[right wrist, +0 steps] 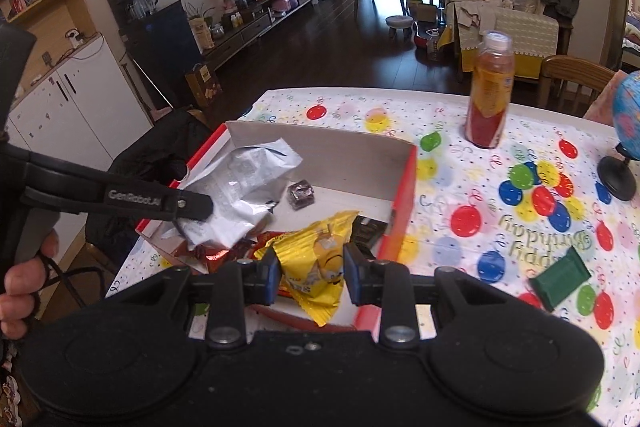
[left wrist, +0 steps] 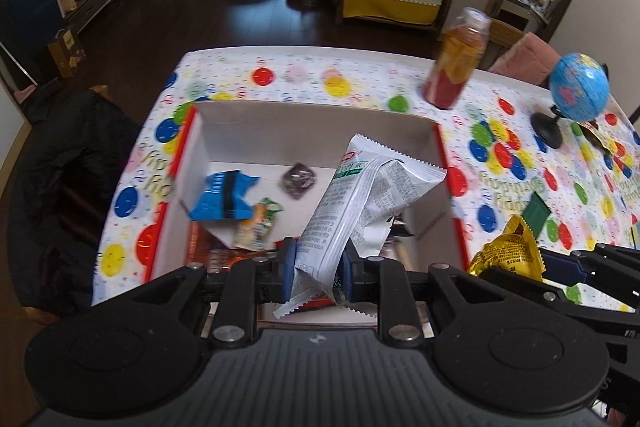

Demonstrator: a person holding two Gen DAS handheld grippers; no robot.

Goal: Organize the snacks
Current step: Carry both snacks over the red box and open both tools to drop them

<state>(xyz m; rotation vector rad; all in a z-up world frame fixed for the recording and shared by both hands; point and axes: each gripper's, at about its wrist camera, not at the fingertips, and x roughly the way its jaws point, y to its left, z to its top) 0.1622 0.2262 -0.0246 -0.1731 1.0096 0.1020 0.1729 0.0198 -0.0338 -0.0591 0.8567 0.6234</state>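
My left gripper (left wrist: 318,267) is shut on a white snack packet (left wrist: 360,187) and holds it tilted over a red-and-white cardboard box (left wrist: 316,113). In the box lie a blue packet (left wrist: 224,197), a dark purple sweet (left wrist: 298,181) and an orange-green packet (left wrist: 258,223). My right gripper (right wrist: 310,277) is shut on a yellow snack packet (right wrist: 316,259) over the box's near right corner (right wrist: 404,199). The right wrist view also shows the left gripper (right wrist: 192,207) with the white packet (right wrist: 248,183). A green packet (right wrist: 560,277) lies on the tablecloth to the right of the box.
A juice bottle (right wrist: 490,95) stands on the table beyond the box, and a small globe (right wrist: 628,115) is at the far right. A dark jacket on a chair (left wrist: 72,167) sits past the table's left edge. A person's hand (right wrist: 24,287) holds the left gripper's handle.
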